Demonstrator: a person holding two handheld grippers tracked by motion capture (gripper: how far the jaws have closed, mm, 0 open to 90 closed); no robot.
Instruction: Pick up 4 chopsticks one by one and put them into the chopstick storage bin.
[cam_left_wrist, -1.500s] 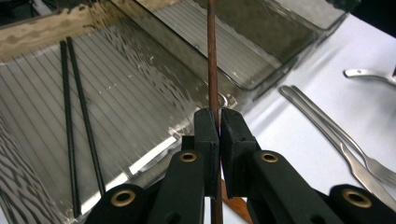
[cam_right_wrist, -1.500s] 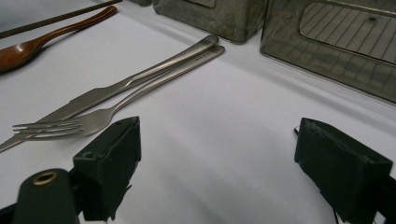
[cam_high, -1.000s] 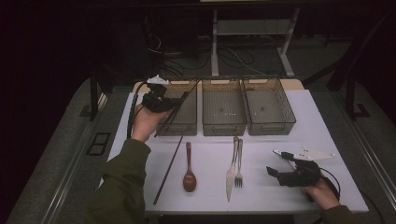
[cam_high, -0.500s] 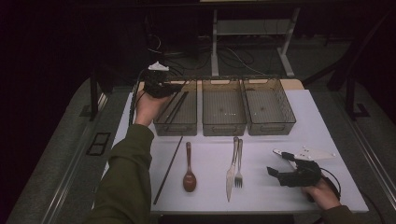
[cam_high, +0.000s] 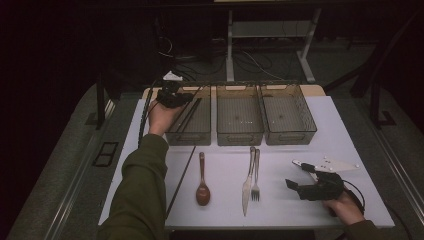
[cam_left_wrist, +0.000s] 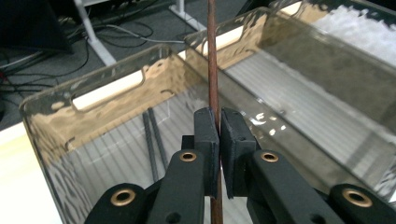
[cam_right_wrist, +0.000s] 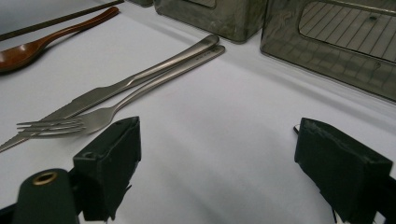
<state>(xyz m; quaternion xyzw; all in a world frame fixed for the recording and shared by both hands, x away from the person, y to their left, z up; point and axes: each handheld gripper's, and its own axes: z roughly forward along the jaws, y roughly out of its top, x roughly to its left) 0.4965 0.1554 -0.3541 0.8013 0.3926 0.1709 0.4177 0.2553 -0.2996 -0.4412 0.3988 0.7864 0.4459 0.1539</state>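
1. On the left gripper view I'm seeing my left gripper (cam_left_wrist: 218, 135) with its jaws clenched on a thin brown chopstick (cam_left_wrist: 213, 70), which is running straight up between the pads over the left bin (cam_left_wrist: 93, 100).
2. That view is also showing me two dark sticks (cam_left_wrist: 154, 137) lying on the bin floor; from the high view I'm making them out only as dark lines.
3. The high view is giving me the layout: three bins in a row at the back of the surface (cam_high: 345, 145), with another chopstick (cam_high: 181, 177), a spoon (cam_high: 202, 182), a knife (cam_high: 247, 182) and a fork (cam_high: 256, 177) lying in front.
4. My left hand (cam_high: 159, 117) is reaching forward, gripper at the bin's far left corner.
5. My right gripper (cam_right_wrist: 217, 163) is sitting low on the surface, jaws released and holding nothing, pointing at the fork.
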